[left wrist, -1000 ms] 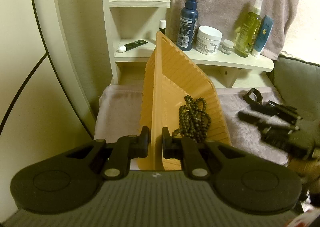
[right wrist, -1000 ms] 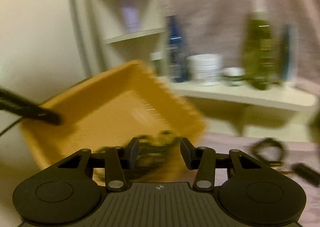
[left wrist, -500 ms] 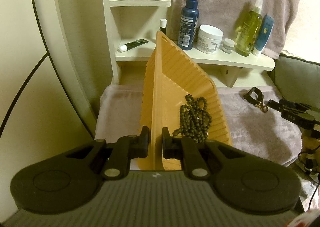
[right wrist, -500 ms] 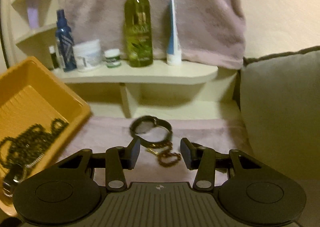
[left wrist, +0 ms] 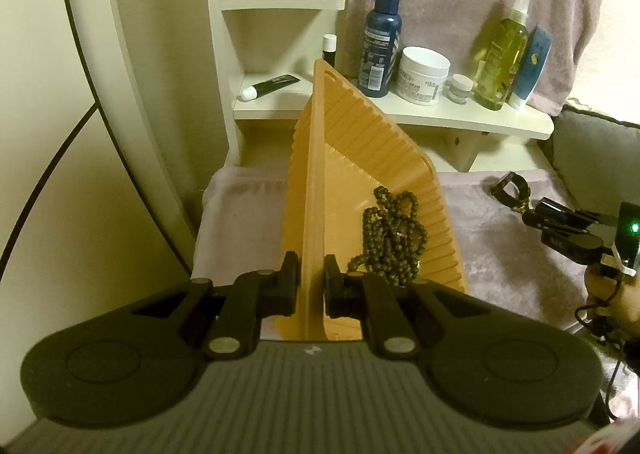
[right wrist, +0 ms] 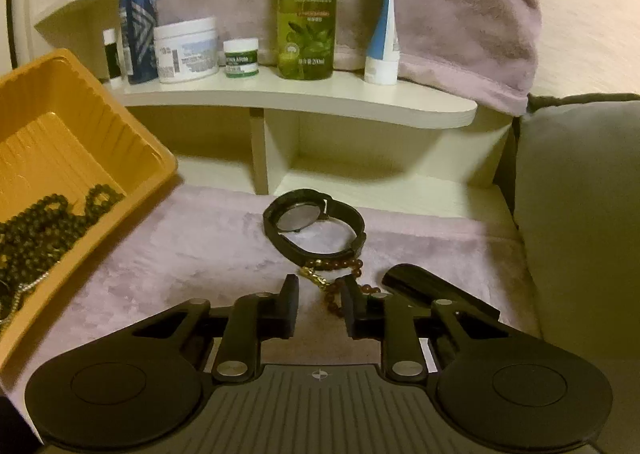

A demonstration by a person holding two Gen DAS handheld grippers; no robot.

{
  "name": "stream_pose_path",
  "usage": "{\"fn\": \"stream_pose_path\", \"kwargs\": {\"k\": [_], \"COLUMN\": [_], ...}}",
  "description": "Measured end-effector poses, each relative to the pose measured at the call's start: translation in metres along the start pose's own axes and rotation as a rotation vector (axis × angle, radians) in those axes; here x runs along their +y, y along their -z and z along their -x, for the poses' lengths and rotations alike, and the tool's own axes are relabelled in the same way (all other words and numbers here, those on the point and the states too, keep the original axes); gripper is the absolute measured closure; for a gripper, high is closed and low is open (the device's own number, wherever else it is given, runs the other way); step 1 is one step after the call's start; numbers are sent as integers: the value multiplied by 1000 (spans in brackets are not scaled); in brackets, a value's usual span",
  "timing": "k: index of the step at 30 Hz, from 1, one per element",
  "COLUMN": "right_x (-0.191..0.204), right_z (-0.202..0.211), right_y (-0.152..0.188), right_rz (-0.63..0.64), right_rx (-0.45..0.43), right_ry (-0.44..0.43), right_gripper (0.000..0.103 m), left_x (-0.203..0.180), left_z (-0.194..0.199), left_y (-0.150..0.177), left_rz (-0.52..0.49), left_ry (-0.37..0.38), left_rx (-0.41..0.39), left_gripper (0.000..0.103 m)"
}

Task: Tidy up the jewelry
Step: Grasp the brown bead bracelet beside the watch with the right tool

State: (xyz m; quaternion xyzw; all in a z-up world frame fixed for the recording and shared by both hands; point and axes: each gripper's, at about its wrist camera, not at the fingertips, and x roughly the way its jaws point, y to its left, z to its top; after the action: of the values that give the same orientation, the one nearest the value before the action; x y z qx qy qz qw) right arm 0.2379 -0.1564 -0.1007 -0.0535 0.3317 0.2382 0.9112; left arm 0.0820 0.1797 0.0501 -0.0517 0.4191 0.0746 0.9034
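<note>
The rim of a ribbed orange plastic tray is clamped by the left gripper; a dark beaded necklace is held inside the tray.

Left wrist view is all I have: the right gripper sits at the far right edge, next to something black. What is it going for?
Observer: A brown bead bracelet with a gold clasp. It lies between the closing jaws of the right gripper, not yet pinched.
Operator: And the black thing?
Observer: A black wristwatch with a round face, lying on the pink towel. The bracelet touches its strap.
Operator: Anything in the orange tray besides the dark beads?
Observer: Yes. A thin pale chain lies in the orange tray, next to the dark bead necklace.
</note>
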Motion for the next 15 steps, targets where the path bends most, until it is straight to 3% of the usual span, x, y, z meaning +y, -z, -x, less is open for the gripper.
{"fn": "stream_pose_path", "kwargs": {"k": [8, 10, 15], "right_x": [-3, -4, -5], "right_z": [-10, -9, 1], "right_y": [3, 3, 3], "right_rz": [-6, -8, -9], "right_rx": [11, 13, 9], "right_ry": [21, 24, 23], "right_gripper": [89, 98, 98], "left_x": [2, 2, 2], "left_z": [0, 0, 0], "left_y": [0, 0, 0], "left_rz": [4, 5, 4], "left_ry": [1, 1, 1], "left_rx": [1, 1, 0], "left_gripper": [92, 92, 92]}}
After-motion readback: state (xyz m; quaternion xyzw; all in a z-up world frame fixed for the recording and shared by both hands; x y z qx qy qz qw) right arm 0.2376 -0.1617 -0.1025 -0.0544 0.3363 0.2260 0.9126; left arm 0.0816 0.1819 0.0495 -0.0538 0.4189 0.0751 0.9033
